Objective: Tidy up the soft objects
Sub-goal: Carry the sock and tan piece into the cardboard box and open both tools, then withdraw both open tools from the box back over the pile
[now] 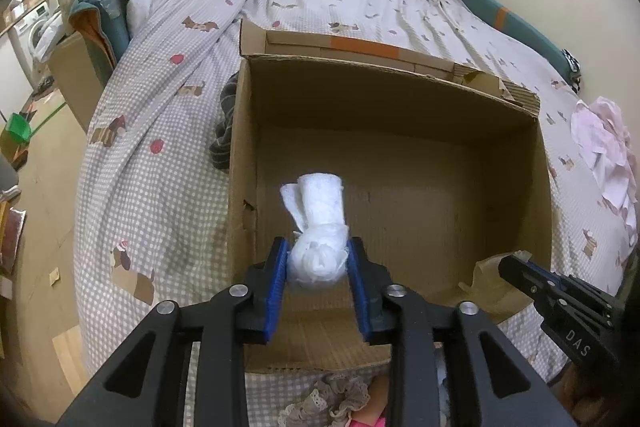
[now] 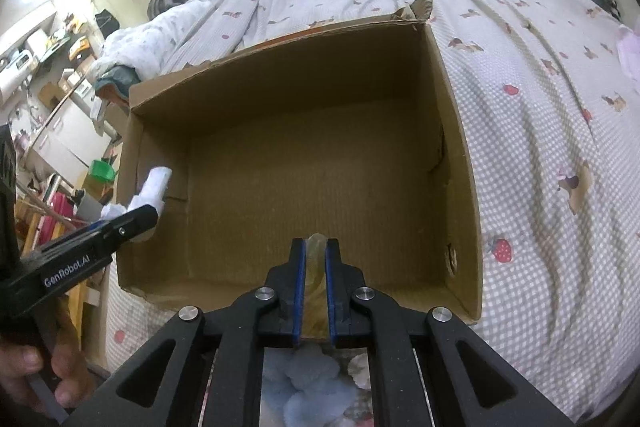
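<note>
The left gripper (image 1: 318, 267) has its fingers (image 1: 277, 287) clamped on a rolled white cloth (image 1: 320, 227), which sticks forward out over the open box (image 1: 540, 187). The cloth hangs near the box's left wall, above the floor of the box and not touching it as far as can be seen. In the right wrist view the same cloth (image 2: 154, 187) shows at the left wall, partly hidden behind the left gripper (image 2: 140, 215).

The right gripper (image 2: 316, 267) has its fingers (image 2: 298, 287) nearly together on a thin strip of brownish tape or paper (image 2: 316, 255) at the box's near edge. Its lower part is hidden between the pads, so whether it is joined to the box cannot be told. In the left wrist view the right gripper (image 1: 520, 269) is cut off by the frame edge at lower right.

The box stands on a bed (image 1: 160, 167) with a checked sheet. A dark striped cloth (image 1: 224, 131) lies just beside the box's left wall, mostly hidden by it. A pink garment (image 1: 604, 155) lies at the right on the bed, cut off by the lens edge. Below the left gripper a lacy grey item (image 1: 332, 399) is half covered by the gripper frame. A fluffy blue item (image 2: 312, 383) under the right gripper is likewise mostly hidden.
</note>
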